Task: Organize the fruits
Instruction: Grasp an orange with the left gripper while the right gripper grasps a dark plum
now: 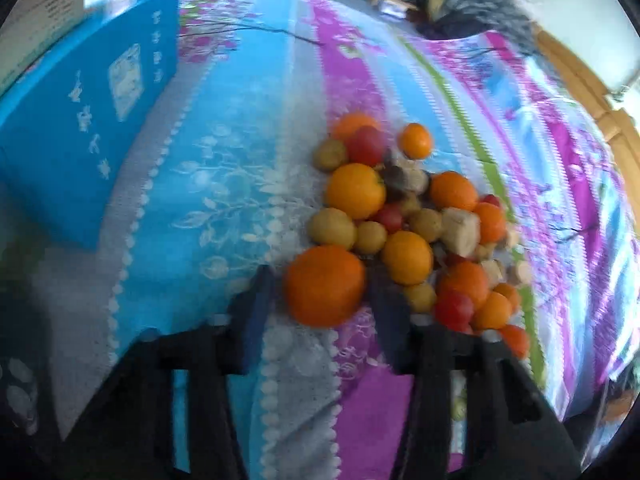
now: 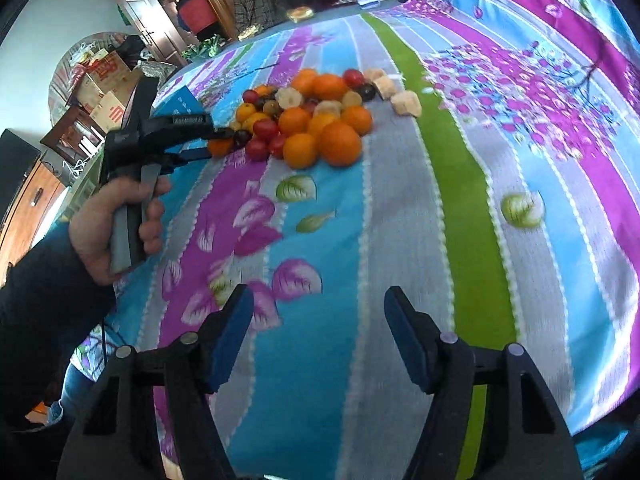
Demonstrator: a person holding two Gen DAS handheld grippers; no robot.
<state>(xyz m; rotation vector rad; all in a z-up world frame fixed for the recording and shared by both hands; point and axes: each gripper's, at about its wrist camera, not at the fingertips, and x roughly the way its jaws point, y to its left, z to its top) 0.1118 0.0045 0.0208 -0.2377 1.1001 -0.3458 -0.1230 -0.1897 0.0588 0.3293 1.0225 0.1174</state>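
Left gripper jaws straddle an orange at pile edge, contact unclear; right gripper apart, empty; orange looks firm, round, roll-prone, so grip across middle.

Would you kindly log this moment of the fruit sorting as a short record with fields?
surface: bedsheet, striped and floral
fruit: pile of oranges, small red and yellowish fruits, pale banana chunks
left gripper: fingers either side of the nearest orange; contact unclear
right gripper: open, over bare sheet, short of the pile
other: blue box left of the pile
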